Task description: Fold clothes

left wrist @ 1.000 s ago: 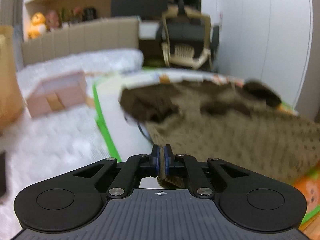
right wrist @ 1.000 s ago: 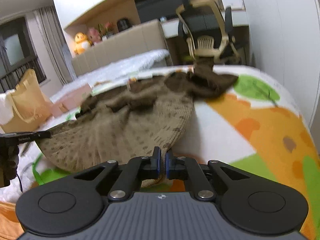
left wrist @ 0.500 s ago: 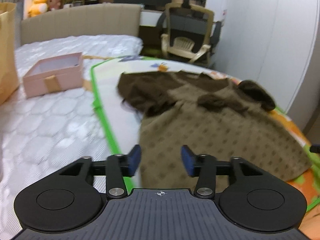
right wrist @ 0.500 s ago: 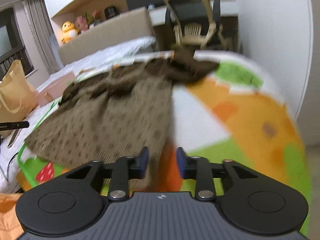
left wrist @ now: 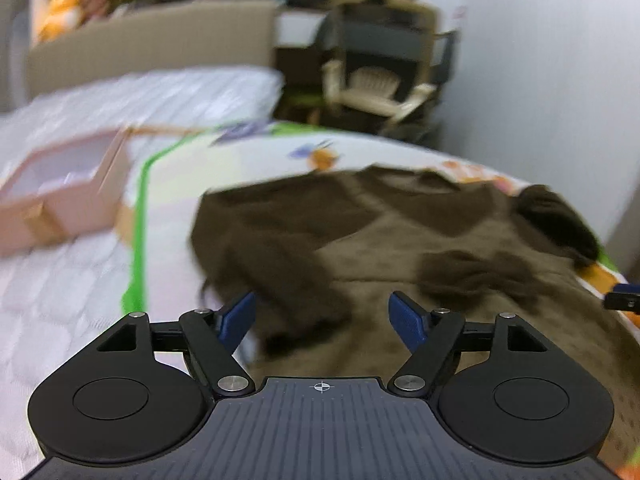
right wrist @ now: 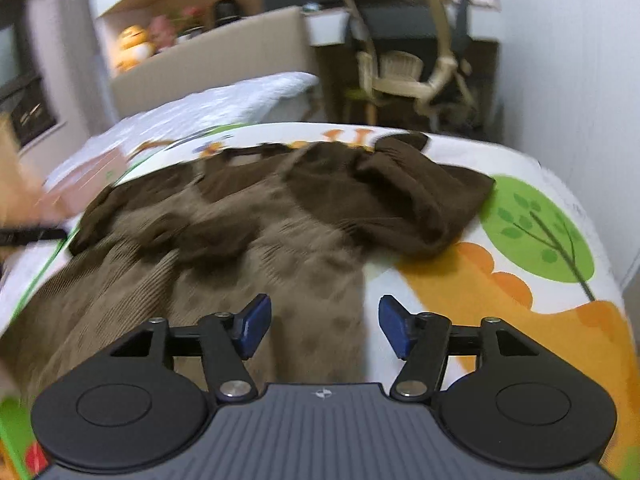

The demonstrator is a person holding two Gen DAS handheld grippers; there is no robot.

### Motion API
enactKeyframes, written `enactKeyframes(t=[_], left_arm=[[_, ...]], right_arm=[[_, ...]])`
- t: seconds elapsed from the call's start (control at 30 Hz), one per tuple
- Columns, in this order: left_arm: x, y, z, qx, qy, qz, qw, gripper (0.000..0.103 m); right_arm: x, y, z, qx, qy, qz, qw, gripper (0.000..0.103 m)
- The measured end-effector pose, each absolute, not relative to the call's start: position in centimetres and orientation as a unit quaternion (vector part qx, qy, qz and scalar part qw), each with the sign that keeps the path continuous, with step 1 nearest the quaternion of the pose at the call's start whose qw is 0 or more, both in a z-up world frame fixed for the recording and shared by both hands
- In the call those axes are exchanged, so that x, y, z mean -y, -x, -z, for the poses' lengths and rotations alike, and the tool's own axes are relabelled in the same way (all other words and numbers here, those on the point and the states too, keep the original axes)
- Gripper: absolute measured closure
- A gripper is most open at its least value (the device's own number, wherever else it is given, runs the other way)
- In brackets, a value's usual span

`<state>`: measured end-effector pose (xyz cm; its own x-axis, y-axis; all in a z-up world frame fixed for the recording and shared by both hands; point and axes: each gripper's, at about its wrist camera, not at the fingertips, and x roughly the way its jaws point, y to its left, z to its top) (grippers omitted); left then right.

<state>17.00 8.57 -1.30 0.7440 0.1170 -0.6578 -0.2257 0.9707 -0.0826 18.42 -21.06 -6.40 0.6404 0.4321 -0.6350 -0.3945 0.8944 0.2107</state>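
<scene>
On the patterned mat, brown dress lengthwise, neckline away; both grippers' fingers opening, empty.

No readable text, label, brand or number in either view. Both views motion-blurred. Only mark: small white crosshair sign printed on dark ribbed body of left gripper, same crosshair sign on right gripper body.
</scene>
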Motion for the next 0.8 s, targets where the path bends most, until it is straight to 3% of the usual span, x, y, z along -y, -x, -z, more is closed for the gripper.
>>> enactKeyframes(t=[0.23,0.3,0.37,0.43,0.47,0.57,0.8], left_arm=[[-9.3,-18.5,5.0,-0.382,0.085,-0.093,0.915,0.028],[-8.9,-18.4,5.0,-0.377,0.076,-0.092,0.918,0.036],[-8.4,-18.1,5.0,-0.375,0.066,-0.091,0.92,0.053],[-7.8,-17.7,4.9,-0.373,0.052,-0.09,0.922,0.066],[-7.4,-17.4,4.9,-0.374,0.045,-0.086,0.922,0.068],[-6.2,-15.7,4.7,-0.381,0.037,-0.061,0.922,0.068],[-2.5,-9.7,4.5,-0.401,0.033,0.003,0.915,0.068]], right_arm=[[20.4,-23.0,8.8,-0.376,-0.067,-0.248,0.89,0.034],[19.0,-23.2,9.0,-0.374,-0.048,-0.271,0.886,0.051],[17.4,-22.5,9.2,-0.361,-0.001,-0.273,0.892,0.068],[16.8,-21.5,9.1,-0.35,0.035,-0.266,0.898,0.08],[17.1,-21.3,9.1,-0.351,0.033,-0.265,0.898,0.086],[18.8,-20.6,8.9,-0.36,0.018,-0.265,0.894,0.092],[21.4,-16.3,8.6,-0.362,0.048,-0.266,0.892,0.092]])
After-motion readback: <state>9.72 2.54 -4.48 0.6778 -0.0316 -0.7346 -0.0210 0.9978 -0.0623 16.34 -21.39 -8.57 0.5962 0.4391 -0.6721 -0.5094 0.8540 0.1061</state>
